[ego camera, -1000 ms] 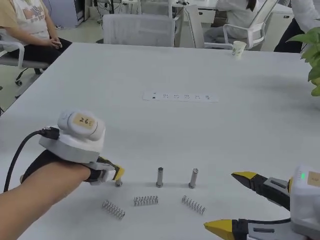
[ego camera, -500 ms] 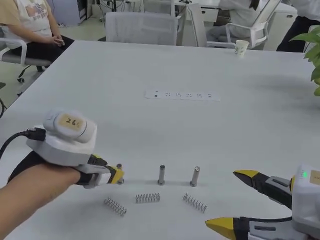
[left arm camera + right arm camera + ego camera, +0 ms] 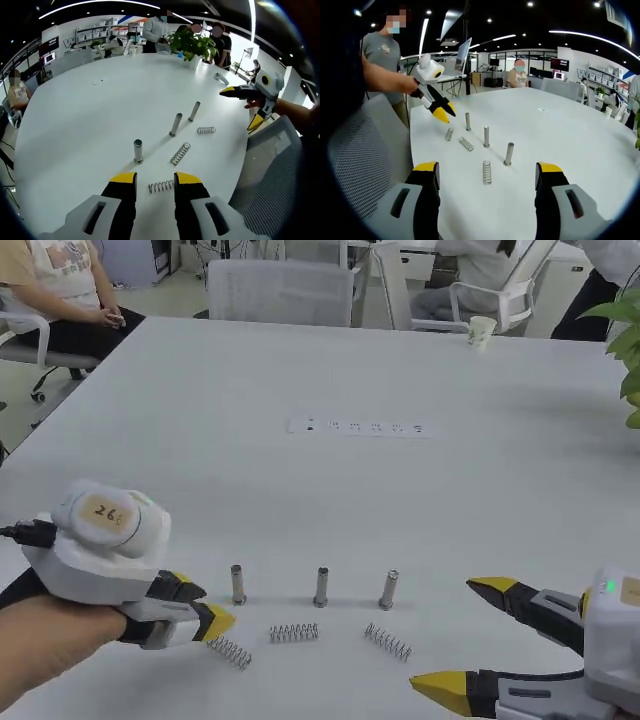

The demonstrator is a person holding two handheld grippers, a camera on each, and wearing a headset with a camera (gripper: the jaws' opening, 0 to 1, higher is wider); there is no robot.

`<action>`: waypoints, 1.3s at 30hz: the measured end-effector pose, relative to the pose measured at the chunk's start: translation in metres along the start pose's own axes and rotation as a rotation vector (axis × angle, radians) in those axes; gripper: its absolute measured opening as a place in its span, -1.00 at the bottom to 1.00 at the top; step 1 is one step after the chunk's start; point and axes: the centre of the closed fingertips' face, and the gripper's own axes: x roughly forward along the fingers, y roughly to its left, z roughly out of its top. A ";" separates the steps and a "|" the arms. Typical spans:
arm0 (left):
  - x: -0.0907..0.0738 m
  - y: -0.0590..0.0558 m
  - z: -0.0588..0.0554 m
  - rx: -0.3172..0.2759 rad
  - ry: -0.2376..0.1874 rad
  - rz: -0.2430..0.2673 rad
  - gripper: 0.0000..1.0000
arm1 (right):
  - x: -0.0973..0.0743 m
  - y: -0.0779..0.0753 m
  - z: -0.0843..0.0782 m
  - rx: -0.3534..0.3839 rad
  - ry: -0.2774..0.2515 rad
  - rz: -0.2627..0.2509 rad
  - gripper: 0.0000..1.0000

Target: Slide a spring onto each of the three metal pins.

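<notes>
While the three pins stand bare in a row on the table point(image 3: 350, 500), the matter that counts is how the left spring point(image 3: 229, 651) lies to the left gripper point(image 3: 208, 607). Its jaws are a little apart and hold nothing. In the left gripper view the spring point(image 3: 161, 186) rests just beyond the tips, its long axis running from one jaw toward the other. Closing now would likely squeeze it end to end, so a turn of the hand seems needed. The left pin point(image 3: 238, 584) stands just far of that spring. The right gripper point(image 3: 462, 637), spread wide and empty, hangs nearest the right spring point(image 3: 387, 643).
</notes>
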 end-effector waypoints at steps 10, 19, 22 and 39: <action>0.012 -0.013 -0.019 0.160 0.061 -0.089 -0.46 | -0.001 -0.002 -0.002 0.008 0.002 -0.009 0.57; 0.025 -0.013 -0.025 0.271 0.096 -0.124 -0.47 | 0.000 -0.002 -0.004 0.016 0.004 -0.015 0.56; 0.028 -0.010 -0.027 0.279 0.111 -0.128 -0.47 | 0.000 -0.003 -0.004 0.018 0.006 -0.018 0.56; 0.019 -0.010 -0.047 0.301 0.162 -0.122 -0.81 | 0.003 0.000 -0.003 0.016 0.004 -0.006 0.56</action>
